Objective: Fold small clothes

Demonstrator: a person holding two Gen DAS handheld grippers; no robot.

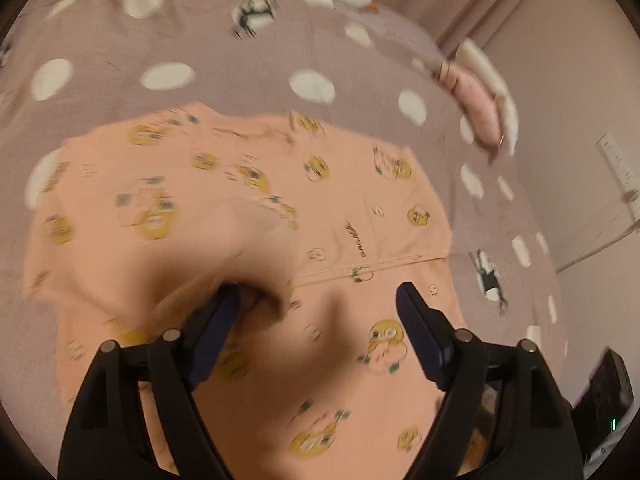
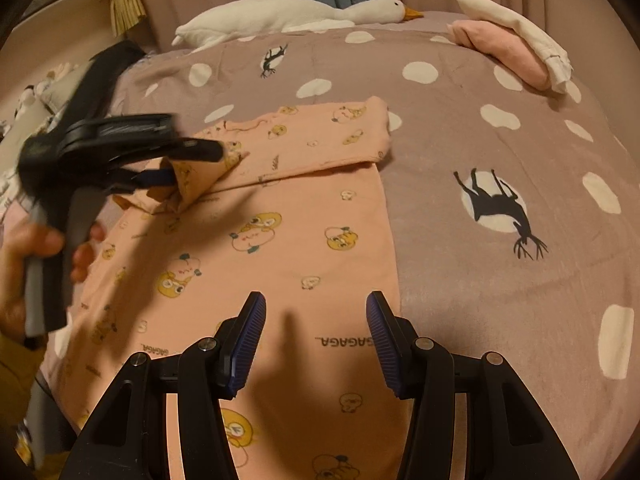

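A peach garment printed with yellow cartoon figures lies spread on the bed, with one sleeve folded across its upper part. In the right wrist view my left gripper hovers at the garment's left side, jaws apart, and a raised fold of the cloth hangs over its lower finger. The left wrist view shows the same gripper wide open over the garment, the bunched cloth resting against its left finger. My right gripper is open just above the garment's lower half, nothing between its fingers.
The mauve bedspread with white spots lies under everything. A white plush goose lies at the far edge. Folded pink and white clothes are stacked at the far right. A person's hand holds the left gripper's handle.
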